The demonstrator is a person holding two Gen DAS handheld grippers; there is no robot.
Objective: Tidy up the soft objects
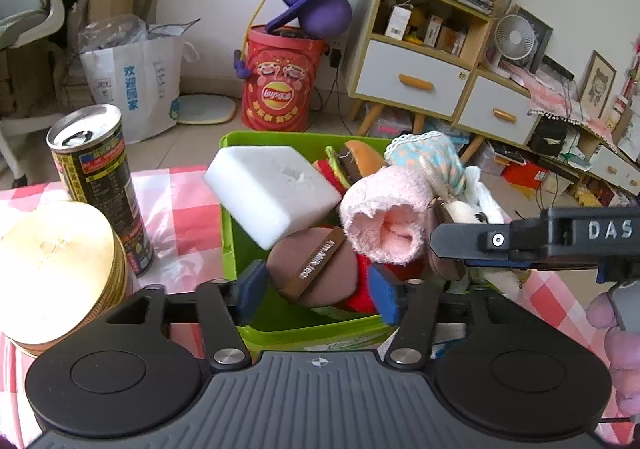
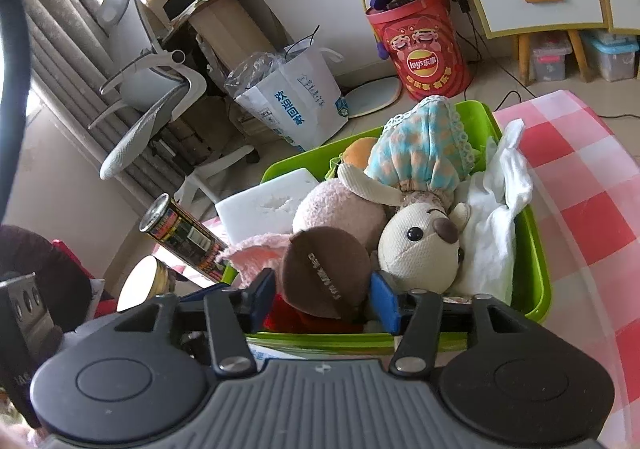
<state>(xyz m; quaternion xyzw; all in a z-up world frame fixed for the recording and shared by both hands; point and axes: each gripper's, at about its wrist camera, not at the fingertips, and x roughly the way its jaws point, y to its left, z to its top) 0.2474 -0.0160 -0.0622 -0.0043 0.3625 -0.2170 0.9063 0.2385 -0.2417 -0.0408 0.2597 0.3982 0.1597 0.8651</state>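
Note:
A green bin [image 1: 231, 241] on the checked table holds several soft things. Among them are a white sponge block [image 1: 276, 189], a rolled pink towel [image 1: 384, 221], a burger plush [image 1: 354, 163] and a cream doll [image 2: 420, 245] in a blue dotted bonnet. A white cloth [image 2: 496, 217] and a round brown plush [image 1: 312, 273] lie there too. My left gripper [image 1: 318, 293] stands open over the bin's near edge. The brown plush lies between its blue pads, unpressed. My right gripper [image 2: 322, 301] is open around the same brown plush [image 2: 326, 269]. One of its fingers [image 1: 472, 241] reaches in from the right beside the towel.
A tall dark drink can [image 1: 100, 185] and a stack of gold tin lids [image 1: 56, 269] stand left of the bin. Red-and-white checked cloth [image 2: 580, 189] spreads to its right. A person's fingers [image 1: 616, 341] hold the right gripper. A red snack bucket [image 1: 280, 85] stands on the floor beyond.

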